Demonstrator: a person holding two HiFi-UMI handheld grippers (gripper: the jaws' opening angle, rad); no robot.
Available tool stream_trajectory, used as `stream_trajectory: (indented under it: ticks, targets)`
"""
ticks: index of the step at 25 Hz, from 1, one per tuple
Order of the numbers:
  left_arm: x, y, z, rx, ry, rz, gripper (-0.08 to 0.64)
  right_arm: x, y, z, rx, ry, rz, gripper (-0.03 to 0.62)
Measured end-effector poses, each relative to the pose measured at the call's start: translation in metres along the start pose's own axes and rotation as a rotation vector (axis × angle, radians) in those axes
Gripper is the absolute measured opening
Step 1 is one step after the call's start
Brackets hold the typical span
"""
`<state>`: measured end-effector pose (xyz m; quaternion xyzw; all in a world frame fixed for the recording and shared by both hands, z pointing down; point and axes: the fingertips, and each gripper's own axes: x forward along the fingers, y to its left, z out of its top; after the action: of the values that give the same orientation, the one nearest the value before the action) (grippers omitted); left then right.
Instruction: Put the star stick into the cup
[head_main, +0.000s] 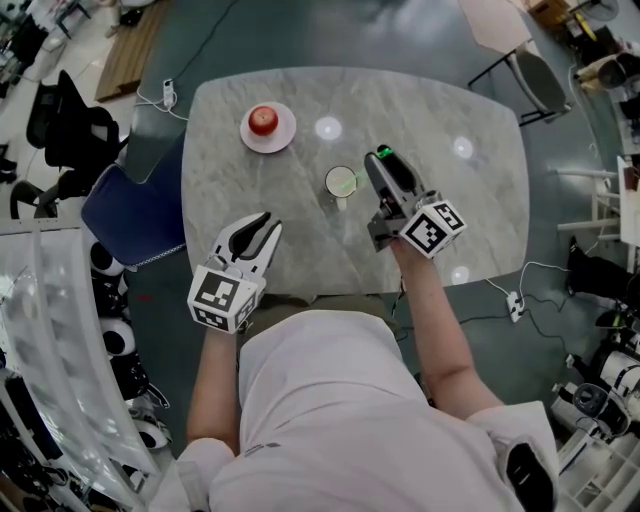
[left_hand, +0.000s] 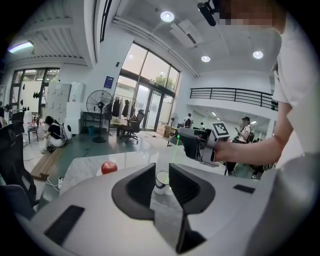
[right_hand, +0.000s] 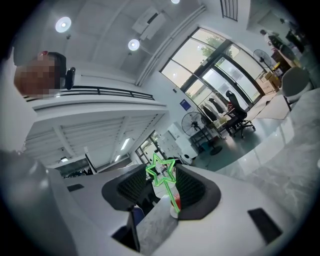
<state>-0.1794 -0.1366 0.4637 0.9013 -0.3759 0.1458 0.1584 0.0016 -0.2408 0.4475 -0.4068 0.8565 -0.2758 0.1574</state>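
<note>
A thin green star stick (right_hand: 161, 172) stands between the pads of my right gripper (right_hand: 163, 173), its star head reaching from one pad to the other. The jaws stand wide and are shut on the star. Seen from the head view, the right gripper (head_main: 383, 160) hovers just right of a small white cup (head_main: 341, 183), and the stick slants down from the jaw tips with its lower end inside the cup. My left gripper (head_main: 270, 221) hangs at the near table edge, open and holding nothing. Through its gap the left gripper view shows the cup (left_hand: 161, 181).
A red apple (head_main: 264, 120) lies on a white plate (head_main: 250, 136) at the far left of the marble table (head_main: 460, 200). A blue chair (head_main: 130, 215) stands against the table's left side, and a grey chair (head_main: 540, 82) at the far right corner.
</note>
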Motion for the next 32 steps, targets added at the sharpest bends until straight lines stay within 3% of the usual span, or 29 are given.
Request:
stream_trajectory:
  ticks: [16,32]
  targets:
    - [-0.008,0.010,-0.022,0.004,0.045,-0.038,0.083,-0.015,-0.039,-0.051,0.085,-0.008,-0.152,0.196]
    - [-0.002,0.015,-0.026,0.002,0.073,-0.033,0.083,-0.012,-0.069,-0.040,0.130,-0.057,-0.194,0.196]
